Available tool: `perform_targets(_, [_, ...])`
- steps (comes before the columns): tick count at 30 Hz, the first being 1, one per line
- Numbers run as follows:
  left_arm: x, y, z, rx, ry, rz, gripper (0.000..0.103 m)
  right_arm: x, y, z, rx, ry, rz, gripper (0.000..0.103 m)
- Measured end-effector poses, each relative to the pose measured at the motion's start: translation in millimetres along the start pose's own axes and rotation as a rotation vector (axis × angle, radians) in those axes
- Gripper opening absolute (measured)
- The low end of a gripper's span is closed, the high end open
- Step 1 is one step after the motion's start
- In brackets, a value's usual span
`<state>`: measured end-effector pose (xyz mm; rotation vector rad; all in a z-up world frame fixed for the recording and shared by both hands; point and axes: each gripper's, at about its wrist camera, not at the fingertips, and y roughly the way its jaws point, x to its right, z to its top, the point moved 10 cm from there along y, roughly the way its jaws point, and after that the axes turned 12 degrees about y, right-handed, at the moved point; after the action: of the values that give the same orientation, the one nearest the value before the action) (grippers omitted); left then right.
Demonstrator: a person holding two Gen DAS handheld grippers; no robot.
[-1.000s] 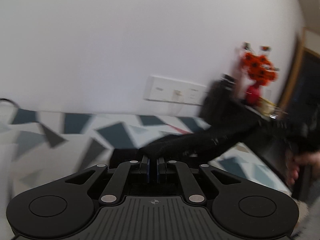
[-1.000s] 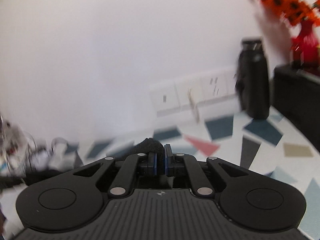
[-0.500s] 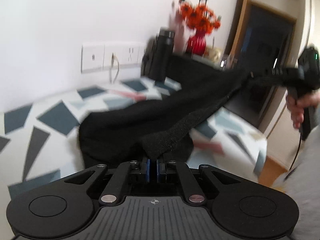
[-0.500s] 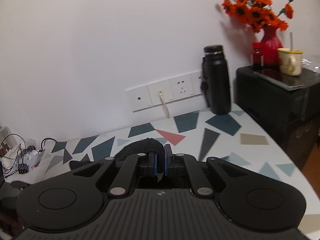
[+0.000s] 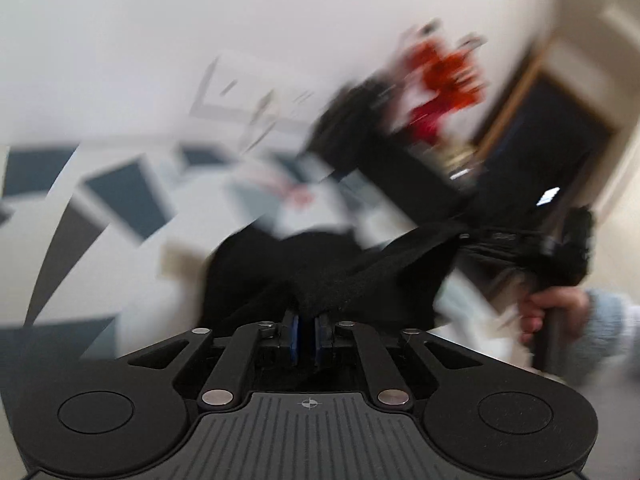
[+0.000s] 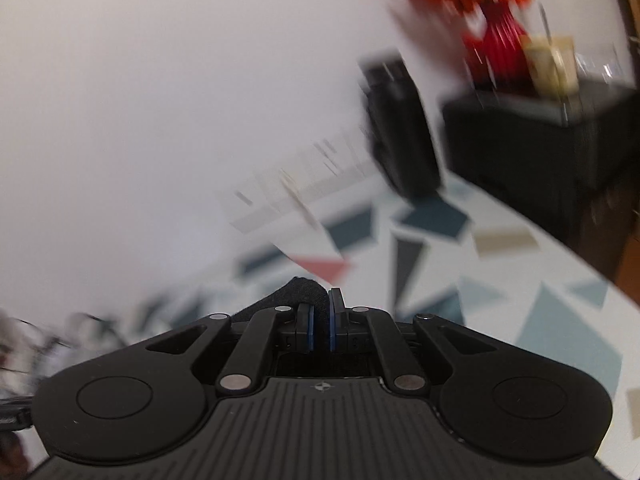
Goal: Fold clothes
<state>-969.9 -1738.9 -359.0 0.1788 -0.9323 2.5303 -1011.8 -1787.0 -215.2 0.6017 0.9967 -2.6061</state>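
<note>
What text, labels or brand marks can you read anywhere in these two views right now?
None can be read.
Black bottle: motion-blurred, no legible label.
Wall sockets: smeared, no markings readable.
Cream cup: blurred, nothing legible.
Gripper bodies: only a crosshair symbol, no words.

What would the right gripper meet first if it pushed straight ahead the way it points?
Probably the patterned tabletop, then the wall sockets; the right gripper already pinches the black garment. Blur leaves depth uncertain.
</note>
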Motion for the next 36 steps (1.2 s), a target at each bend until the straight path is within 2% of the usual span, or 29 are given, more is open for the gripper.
perform_targets(1, [-9, 7, -3, -0.016, -0.020, 0.036, 0.034, 6, 14, -6, -0.018, -0.002, -0.030, 0.007])
perform_targets(3, [-15, 6, -1, -0.008, -0.035, 0.090, 0.056, 15, 36, -13, -0.048, -0.008, -0.073, 0.007])
perform_targets(4, [-14, 1, 3, 0.010, -0.019, 0.098, 0.063, 18, 44, -15, -0.061, -0.012, -0.086, 0.007])
perform_targets(6, [-9, -9, 7, 0.027, 0.030, 0.108, 0.068, 21, 52, -16, -0.078, -0.022, -0.085, 0.007])
perform_targets(11, [20, -21, 4, -0.046, 0.269, 0.132, 0.071, 31, 64, -20, -0.113, 0.007, -0.075, 0.007])
perform_targets(16, [61, -4, -3, -0.123, 0.522, 0.133, 0.074, 38, 73, -23, -0.134, 0.046, -0.075, 0.007])
perform_targets(20, [73, 13, -22, -0.204, 0.704, 0.151, 0.072, 43, 76, -17, -0.132, 0.097, -0.063, 0.007])
perform_targets(23, [80, 25, -31, -0.225, 0.833, 0.166, 0.062, 45, 76, -15, -0.136, 0.104, -0.054, 0.007])
perform_targets(25, [83, 28, -31, -0.221, 0.900, 0.169, 0.043, 44, 73, -17, -0.125, 0.078, -0.060, 0.008])
perform_targets(26, [80, 27, -28, -0.198, 0.875, 0.174, 0.033, 43, 72, -17, -0.119, 0.064, -0.064, 0.008])
perform_targets(27, [69, 24, -22, -0.168, 0.793, 0.183, 0.013, 43, 70, -18, -0.114, 0.055, -0.067, 0.008])
perform_targets(34, [-8, 7, 17, 0.040, 0.219, 0.235, 0.013, 44, 60, -20, -0.114, 0.040, -0.072, 0.008])
perform_targets(35, [-20, 4, 23, 0.069, 0.136, 0.241, 0.015, 44, 61, -22, -0.120, 0.033, -0.075, 0.008])
perform_targets(36, [-32, 1, 28, 0.098, 0.054, 0.247, 0.021, 44, 61, -23, -0.123, 0.030, -0.076, 0.008])
